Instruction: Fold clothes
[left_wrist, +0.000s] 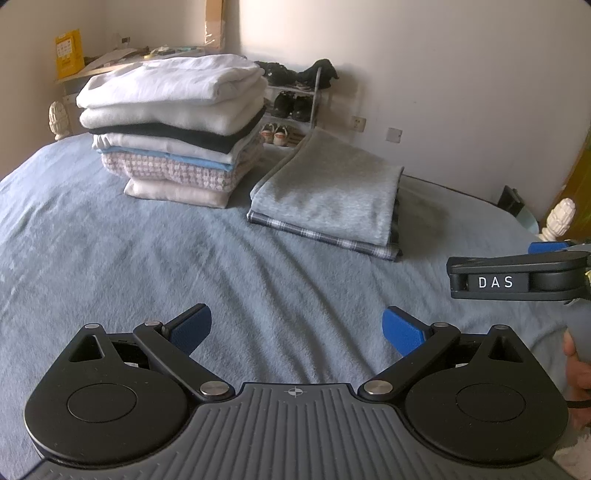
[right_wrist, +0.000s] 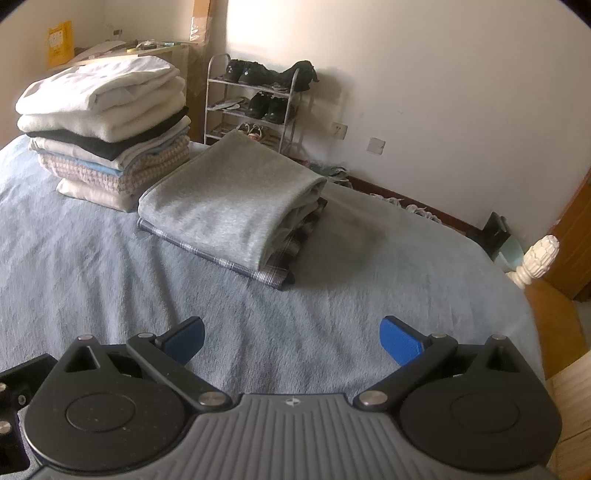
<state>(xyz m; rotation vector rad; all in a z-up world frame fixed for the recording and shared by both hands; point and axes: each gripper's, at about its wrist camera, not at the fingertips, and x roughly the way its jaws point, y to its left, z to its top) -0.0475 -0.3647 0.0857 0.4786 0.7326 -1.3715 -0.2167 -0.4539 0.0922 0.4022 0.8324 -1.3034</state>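
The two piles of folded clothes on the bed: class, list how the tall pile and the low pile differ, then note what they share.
The tall pile holds many layers, topped by white garments; the low pile shows two, a grey garment over a plaid one. The tall pile sits farther from the grippers, the low pile nearer. Both are neatly folded on the blue blanket, and neither gripper touches them.

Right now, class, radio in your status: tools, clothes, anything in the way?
Left tool open, empty. Right tool open, empty. Grey garment folded beside tall stack. Blue blanket ahead bare.
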